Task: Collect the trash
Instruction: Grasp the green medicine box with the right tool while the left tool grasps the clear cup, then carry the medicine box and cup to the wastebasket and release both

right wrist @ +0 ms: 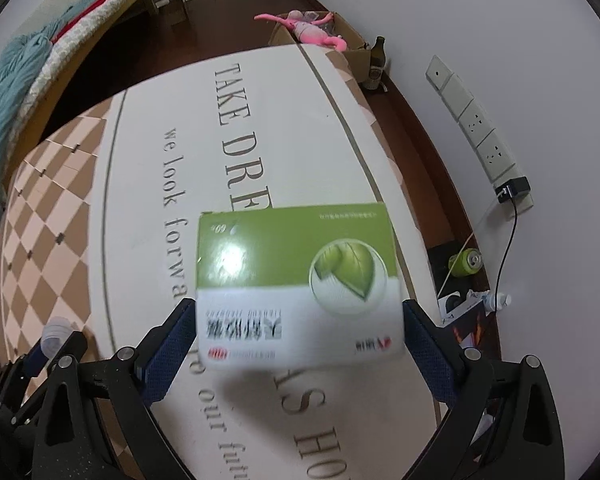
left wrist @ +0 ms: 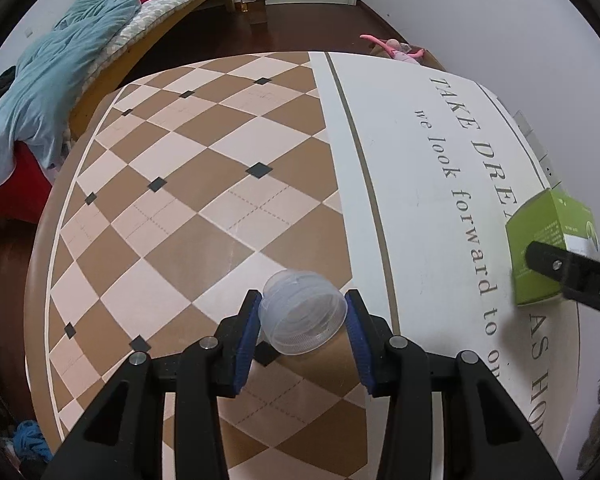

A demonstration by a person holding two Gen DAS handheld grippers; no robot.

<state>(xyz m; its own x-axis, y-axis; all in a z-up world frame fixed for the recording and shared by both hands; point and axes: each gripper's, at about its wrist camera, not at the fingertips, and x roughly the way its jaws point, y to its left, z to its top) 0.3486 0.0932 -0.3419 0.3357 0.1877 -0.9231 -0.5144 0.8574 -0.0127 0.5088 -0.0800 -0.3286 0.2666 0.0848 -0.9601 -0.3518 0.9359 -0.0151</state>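
- Your left gripper pinched a clear, ribbed plastic cup lying on its side between the blue pads, held over the brown-and-cream diamond-patterned table cover.
- Your right gripper was clamped on a green-and-white cardboard box with a leaf emblem, its blue pads touching both short sides, above the white lettered half of the cover.
- Nothing lay on the table under either gripper; the cover was bare around both held items.
- From the left wrist camera you saw the same green box at the far right, with one black finger of the right gripper across it.
- From the right wrist camera you saw the left gripper and its cup low at the left edge.
- Only the right view showed you the floor beside the wall: a green drink can, a small clear bottle, a brown glass bottle, and a white socket strip with a black plug and cable.
- Both views showed you a pink soft toy in a cardboard carton, and a bed with a rumpled teal blanket.
- The cover read "TAKE DRE…" and "we look forward to…". The box print was blurred and upside down, so you could not read it.
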